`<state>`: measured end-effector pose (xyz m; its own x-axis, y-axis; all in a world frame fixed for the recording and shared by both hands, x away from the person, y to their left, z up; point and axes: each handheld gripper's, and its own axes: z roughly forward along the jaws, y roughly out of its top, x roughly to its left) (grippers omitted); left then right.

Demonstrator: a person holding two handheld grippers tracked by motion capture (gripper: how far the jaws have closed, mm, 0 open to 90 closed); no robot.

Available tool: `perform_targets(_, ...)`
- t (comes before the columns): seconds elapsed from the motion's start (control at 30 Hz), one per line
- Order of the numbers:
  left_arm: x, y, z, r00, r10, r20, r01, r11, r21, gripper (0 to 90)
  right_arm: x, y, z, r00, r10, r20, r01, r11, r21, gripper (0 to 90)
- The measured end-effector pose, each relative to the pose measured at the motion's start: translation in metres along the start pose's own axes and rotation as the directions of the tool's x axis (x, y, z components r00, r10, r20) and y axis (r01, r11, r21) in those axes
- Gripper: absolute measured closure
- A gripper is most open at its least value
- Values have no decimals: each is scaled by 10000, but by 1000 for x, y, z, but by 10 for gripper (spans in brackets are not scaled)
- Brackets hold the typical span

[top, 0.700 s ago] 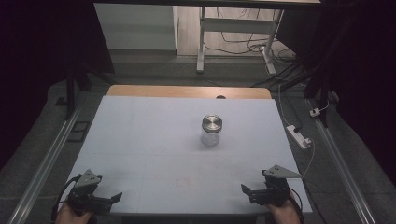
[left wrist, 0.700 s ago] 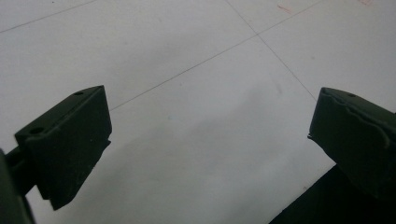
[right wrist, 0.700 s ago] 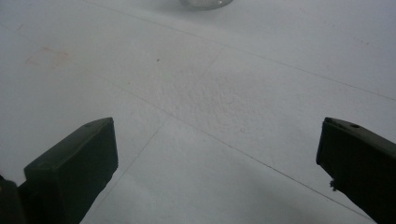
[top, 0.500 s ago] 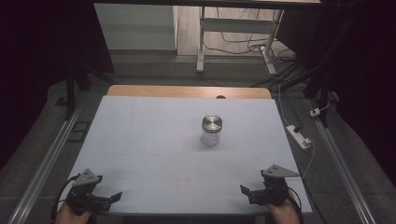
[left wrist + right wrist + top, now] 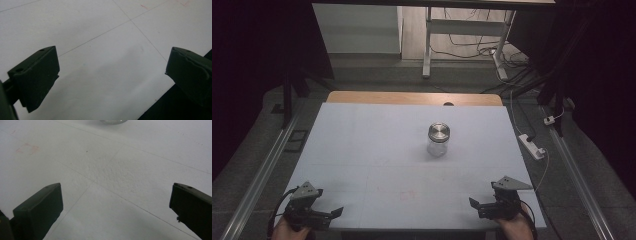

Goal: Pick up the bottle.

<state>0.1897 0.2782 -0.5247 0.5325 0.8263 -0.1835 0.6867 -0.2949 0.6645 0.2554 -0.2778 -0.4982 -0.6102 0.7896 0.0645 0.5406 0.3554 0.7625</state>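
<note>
A clear glass jar (image 5: 438, 139) with a round metal lid stands upright a little right of the middle of the white table (image 5: 372, 150). My left gripper (image 5: 326, 215) rests at the near left corner, well short of the jar. Its jaws stand wide apart over bare tabletop, as the left gripper view (image 5: 112, 75) shows. At the near right edge my right gripper (image 5: 484, 207) is open too, with nothing between its jaws (image 5: 116, 205). The jar's base (image 5: 112, 121) peeks in at the top of the right gripper view.
A white power strip (image 5: 532, 146) with its cable lies just off the table's right edge. A wooden strip (image 5: 412, 98) borders the far side. Metal rails (image 5: 259, 182) run along both sides. The near table edge (image 5: 160, 100) falls away by the left gripper.
</note>
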Motion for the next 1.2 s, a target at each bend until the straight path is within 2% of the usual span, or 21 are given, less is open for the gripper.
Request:
perform_targets(0.13, 0, 0, 0, 10000, 10, 37, -10, 10000, 5, 0, 0, 0, 0, 10000, 61, 39, -61, 10000, 48, 0)
perform_targets(0.3, 0, 0, 0, 9999, 64, 82, -64, 10000, 44, 0, 0, 1, 1, 10000, -92, 32, 92, 9997, 242, 0)
perform_targets(0.4, 0, 0, 0, 9999, 21, 98, -21, 10000, -6, 0, 1, 2, 0, 9997, -231, 48, 230, 9997, 125, 0)
perform_targets(0.47, 0, 0, 0, 9999, 0, 109, 0, 10000, -12, 0, 1, 5, -4, 9998, -185, 4, 185, 9997, -176, 0)
perform_targets(0.63, 1, 0, -1, 9999, -57, 134, 57, 10000, -34, 0, 0, 6, -5, 9998, -173, -54, 171, 9994, -315, 0)
perform_targets(0.83, 3, -1, -2, 9992, -330, 237, 333, 9993, -151, 0, 2, 10, -4, 9993, -351, -154, 342, 9977, -584, 0)
perform_targets(1.2, 3, -1, -2, 9989, -334, 343, 338, 9994, -125, 0, 6, 18, 0, 9966, -817, -103, 809, 9947, -631, 0)
